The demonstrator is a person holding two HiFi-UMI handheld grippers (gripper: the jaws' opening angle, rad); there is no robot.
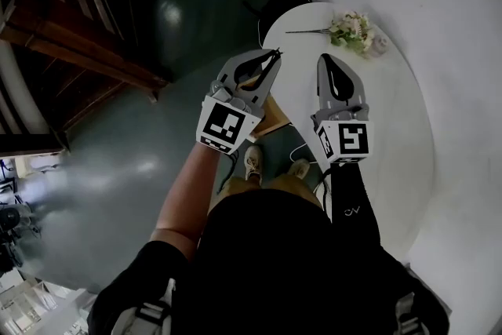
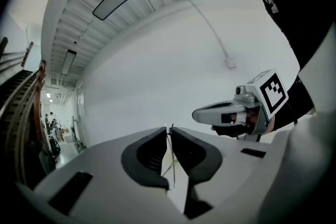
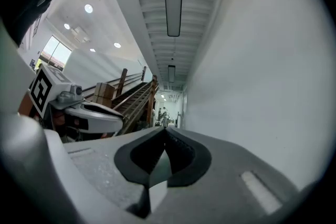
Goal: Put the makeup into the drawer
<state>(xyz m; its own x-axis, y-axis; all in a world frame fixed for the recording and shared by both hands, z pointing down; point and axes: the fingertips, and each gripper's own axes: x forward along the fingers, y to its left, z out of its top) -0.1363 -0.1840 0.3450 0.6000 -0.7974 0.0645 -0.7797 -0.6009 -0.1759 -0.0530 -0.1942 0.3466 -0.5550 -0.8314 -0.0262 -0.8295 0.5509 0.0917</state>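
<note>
No makeup and no drawer show in any view. In the head view my left gripper is held level over the near rim of a round white table. Its jaws meet at the tips, and a thin dark strand runs down the gap between them from the tips; what it is I cannot tell. My right gripper is beside it over the table, jaws closed tip to tip with nothing between them. Each gripper shows in the other's view: the right one and the left one.
A small bunch of pale flowers with a long thin stem lies at the table's far side. A wooden staircase stands at the left over grey floor. A brown box sits under the left gripper. A white wall runs behind the table.
</note>
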